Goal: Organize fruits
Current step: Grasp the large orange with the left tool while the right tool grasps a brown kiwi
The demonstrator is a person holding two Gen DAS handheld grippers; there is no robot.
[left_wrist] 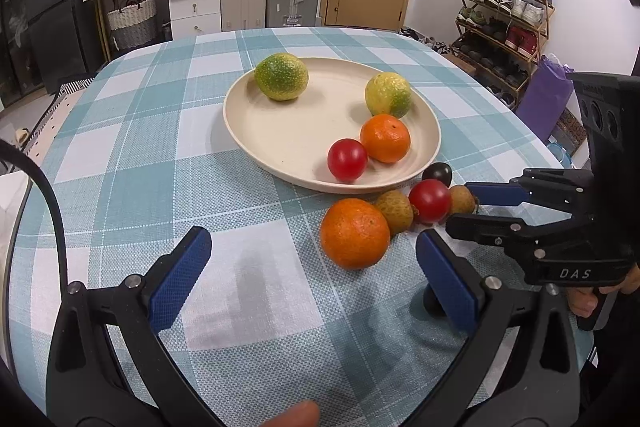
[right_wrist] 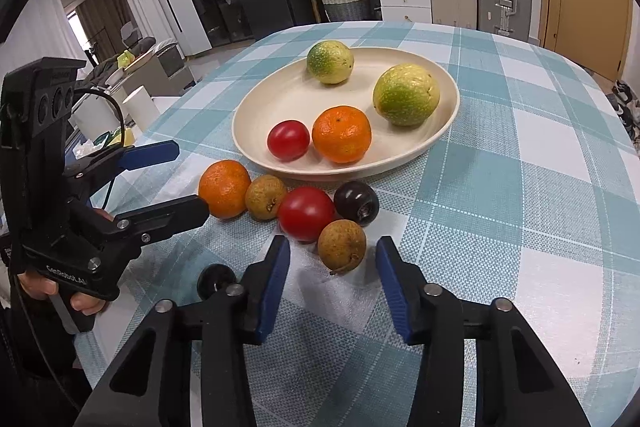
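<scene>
Nearest the right wrist camera, the right gripper (right_wrist: 334, 277) hangs with its blue pads spread wide and nothing between them, lined up on a brown longan (right_wrist: 342, 245) that lies just beyond the fingertips on the checked tablecloth (right_wrist: 500, 227). Behind that longan, touching or nearly so, sit a red tomato (right_wrist: 306, 213), a dark plum (right_wrist: 356, 203), a second longan (right_wrist: 265, 197) and, farthest left, a loose orange (right_wrist: 224, 188).

The left gripper (left_wrist: 316, 273) is likewise released and empty, its pads wide on either side of that loose orange's near face.

Beyond the cluster the cream plate (right_wrist: 400, 163) already holds two green-yellow citrus fruits (right_wrist: 406, 95), a small orange (right_wrist: 342, 135) and another tomato (right_wrist: 288, 140).

The step in hand looks like loading the remaining loose fruit onto the plate, roughly half done. The next move probably calls for easing the right gripper forward until the pads straddle the near longan, then closing gently; the fruit is small and round, so it may roll or nudge the neighbouring tomato.
</scene>
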